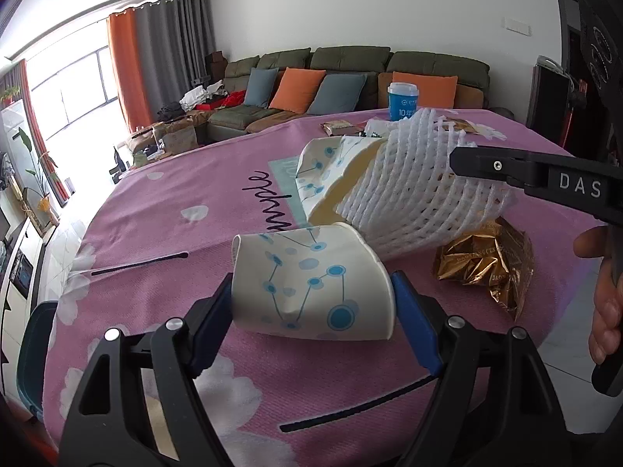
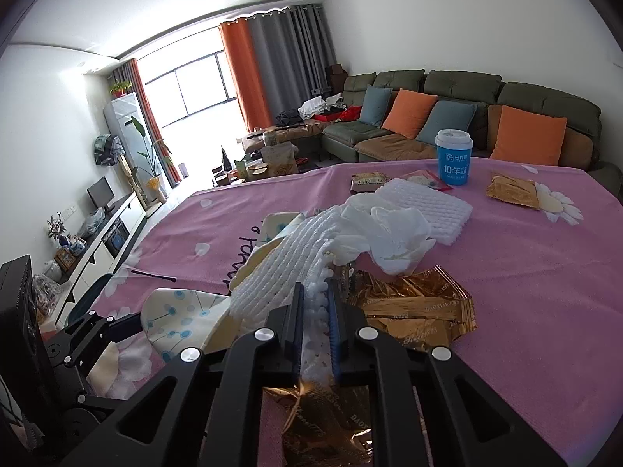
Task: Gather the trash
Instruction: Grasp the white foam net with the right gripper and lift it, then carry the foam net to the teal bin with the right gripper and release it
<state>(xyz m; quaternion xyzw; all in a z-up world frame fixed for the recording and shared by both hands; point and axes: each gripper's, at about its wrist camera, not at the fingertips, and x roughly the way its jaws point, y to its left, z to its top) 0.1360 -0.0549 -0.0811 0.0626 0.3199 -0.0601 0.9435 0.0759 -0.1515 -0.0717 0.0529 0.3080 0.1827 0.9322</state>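
Pink cloth printed with white flowers covers the table (image 1: 163, 241), which fills the ground under and ahead of both pairs of fingers. Well beyond the fingertips, past the table's far edge, stands a green sofa (image 2: 459, 89) with orange and blue cushions.

On the cloth, a white foam net sleeve (image 1: 412, 194) is lifted off the table, slanting up from the right gripper (image 2: 314, 303), whose blue pads are squeezed tight on its lower end. A crushed paper cup (image 1: 331, 171) with blue dots pokes out of the sleeve's far mouth.

Nearer, a second paper cup (image 1: 311, 284) of the same print lies on its side between the fingers of the left gripper (image 1: 313, 303); both blue pads touch its wall, one at the base end and one at the rim end, so the jaws stand wide yet clasp the cup.

Just right of the right gripper's fingers, and partly under them, lies a crumpled gold foil wrapper (image 2: 412, 311). Crumpled white tissue (image 2: 389, 229) sits just ahead of the fingertips, a flat foam pad (image 2: 428, 202) beyond it, and a blue lidded cup (image 2: 453, 157) stands farthest off.
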